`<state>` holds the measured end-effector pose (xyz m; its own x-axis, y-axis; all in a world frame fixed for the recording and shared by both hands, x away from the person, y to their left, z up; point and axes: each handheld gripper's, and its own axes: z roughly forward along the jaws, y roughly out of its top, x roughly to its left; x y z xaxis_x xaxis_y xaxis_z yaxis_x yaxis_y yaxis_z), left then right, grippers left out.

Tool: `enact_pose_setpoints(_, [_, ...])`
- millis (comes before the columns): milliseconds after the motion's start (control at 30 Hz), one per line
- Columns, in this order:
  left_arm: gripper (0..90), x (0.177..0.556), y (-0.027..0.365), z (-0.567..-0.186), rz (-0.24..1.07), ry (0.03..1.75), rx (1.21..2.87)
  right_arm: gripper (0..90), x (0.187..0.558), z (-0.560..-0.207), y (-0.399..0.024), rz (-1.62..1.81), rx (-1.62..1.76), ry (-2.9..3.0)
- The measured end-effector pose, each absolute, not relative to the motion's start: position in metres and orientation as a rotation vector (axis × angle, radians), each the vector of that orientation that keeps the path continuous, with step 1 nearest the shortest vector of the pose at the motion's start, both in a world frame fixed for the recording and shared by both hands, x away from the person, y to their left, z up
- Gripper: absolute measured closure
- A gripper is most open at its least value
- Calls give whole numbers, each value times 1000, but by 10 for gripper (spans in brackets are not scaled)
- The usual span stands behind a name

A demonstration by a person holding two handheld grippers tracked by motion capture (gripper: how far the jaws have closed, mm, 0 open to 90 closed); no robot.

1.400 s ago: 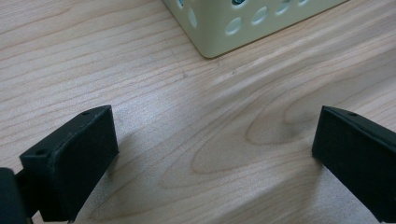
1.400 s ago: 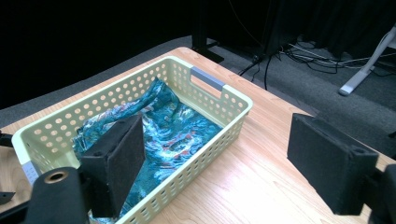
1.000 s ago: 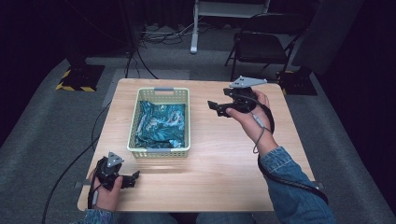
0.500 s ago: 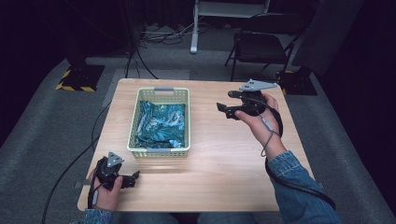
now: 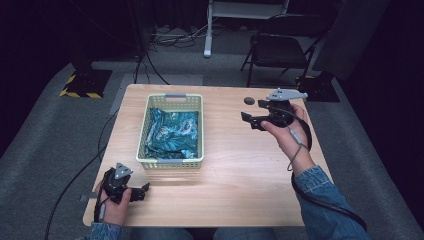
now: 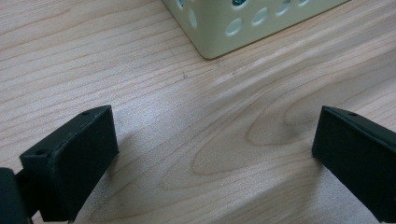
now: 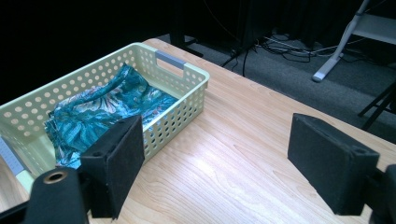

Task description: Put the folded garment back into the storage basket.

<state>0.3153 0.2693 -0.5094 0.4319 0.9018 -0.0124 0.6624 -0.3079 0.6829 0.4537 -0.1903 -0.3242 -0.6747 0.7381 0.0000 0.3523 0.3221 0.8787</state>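
A pale yellow perforated basket [image 5: 173, 163] stands on the left half of the wooden table [image 5: 235, 170], with a teal patterned cloth [image 5: 172, 132] bunched inside. My right gripper [image 5: 251, 111] is held above the table to the basket's right, pointing at it, open with nothing between the jaws. From the right gripper view [image 7: 215, 140], the basket [image 7: 187, 98] and cloth [image 7: 102, 109] lie ahead to the left. My left gripper [image 5: 142, 192] rests at the table's near left corner, open, by the basket's near corner. The left gripper view [image 6: 215, 135] has bare wood between the jaws and the basket's corner [image 6: 219, 32] beyond.
A small dark round thing [image 5: 248, 100] lies on the table just beyond the right gripper. A folding chair [image 5: 280, 47] and a white stand [image 5: 207, 47] are on the floor behind the table. Cables trail over the grey carpet at left.
The right hand has drifted to the right, away from the basket, with its jaws still open, uncovering the small dark thing. The left gripper has stayed put.
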Motion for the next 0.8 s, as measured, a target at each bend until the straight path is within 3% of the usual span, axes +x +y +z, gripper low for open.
enact_pose_setpoints(800, [2, 315, 269, -509, 503, 1312, 2070, 185, 442, -328, -227, 1274, 993, 2159])
